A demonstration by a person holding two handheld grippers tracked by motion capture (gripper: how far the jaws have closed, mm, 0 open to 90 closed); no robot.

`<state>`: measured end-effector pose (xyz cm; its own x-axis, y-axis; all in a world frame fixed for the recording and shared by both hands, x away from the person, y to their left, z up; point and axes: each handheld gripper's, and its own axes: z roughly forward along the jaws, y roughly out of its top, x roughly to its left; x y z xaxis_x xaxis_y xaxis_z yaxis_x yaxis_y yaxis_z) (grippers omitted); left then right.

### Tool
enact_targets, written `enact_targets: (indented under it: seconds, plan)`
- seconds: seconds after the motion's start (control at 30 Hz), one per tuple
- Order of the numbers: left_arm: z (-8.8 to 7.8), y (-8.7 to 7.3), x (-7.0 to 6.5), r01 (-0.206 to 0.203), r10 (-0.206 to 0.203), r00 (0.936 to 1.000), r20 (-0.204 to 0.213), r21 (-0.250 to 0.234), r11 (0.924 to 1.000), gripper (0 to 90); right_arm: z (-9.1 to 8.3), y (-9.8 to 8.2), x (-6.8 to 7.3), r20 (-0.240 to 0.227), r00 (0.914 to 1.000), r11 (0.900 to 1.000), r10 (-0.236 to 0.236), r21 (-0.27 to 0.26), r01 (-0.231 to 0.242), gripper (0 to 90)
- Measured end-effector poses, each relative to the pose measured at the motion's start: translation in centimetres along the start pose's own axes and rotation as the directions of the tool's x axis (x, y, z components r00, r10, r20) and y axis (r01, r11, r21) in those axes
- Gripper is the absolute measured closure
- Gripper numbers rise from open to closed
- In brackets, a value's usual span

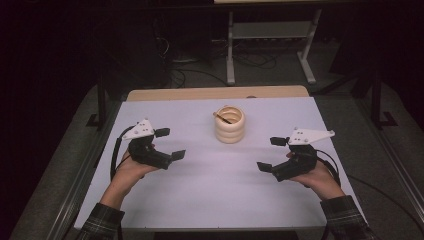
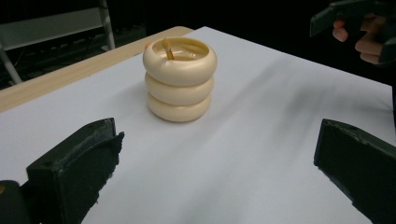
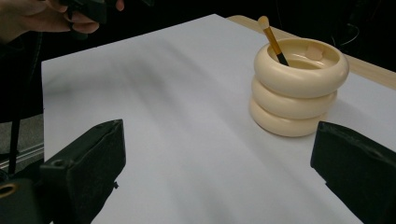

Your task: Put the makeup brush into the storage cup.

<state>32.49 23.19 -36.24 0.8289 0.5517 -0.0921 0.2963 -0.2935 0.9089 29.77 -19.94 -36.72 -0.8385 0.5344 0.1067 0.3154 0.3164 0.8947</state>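
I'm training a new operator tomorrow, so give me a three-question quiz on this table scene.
1. True or false: the left claw is shut on the brush.
2. Where does the brush stand? A) flat on the table B) inside the cream ringed holder C) in the right claw
3. How many stacked rings form the holder's wall?

Key: 1 false, both claws are open and hold nothing; 2 B, it leans on the rim; 3 three.

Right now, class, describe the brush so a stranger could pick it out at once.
On the white table, between the two hands, stands a cream holder shaped like three stacked rings. The brush leans inside it: a thin stick with an orange and black handle and a pale tip poking above the rim.
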Motion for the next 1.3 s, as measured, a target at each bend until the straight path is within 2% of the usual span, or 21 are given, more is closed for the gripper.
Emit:
enact_targets:
  seconds: [0.6, 0.9, 1.3]
  plan:
    - [-2.4, -2.7, -1.4, -0.035, 0.034, 0.9994, 0.004, 0.050, 0.9981, 0.0, -0.9, -1.1, -0.2, 0.035, 0.9994, 1.000, 0.005, -0.003, -0.005, 2.1]
    - [-3.4, -2.8, -0.8, -0.030, 0.030, 0.9995, -0.011, 0.033, 0.9990, 0.0, -1.0, -1.9, -0.3, 0.068, 0.9975, 1.000, 0.020, -0.002, -0.020, 2.0]
    - [-4.0, -2.7, -0.5, -0.030, 0.030, 0.9993, -0.021, 0.017, 0.9994, 0.0, -0.9, -2.2, -0.4, 0.081, 0.9965, 1.000, 0.021, -0.008, -0.021, 2.0]
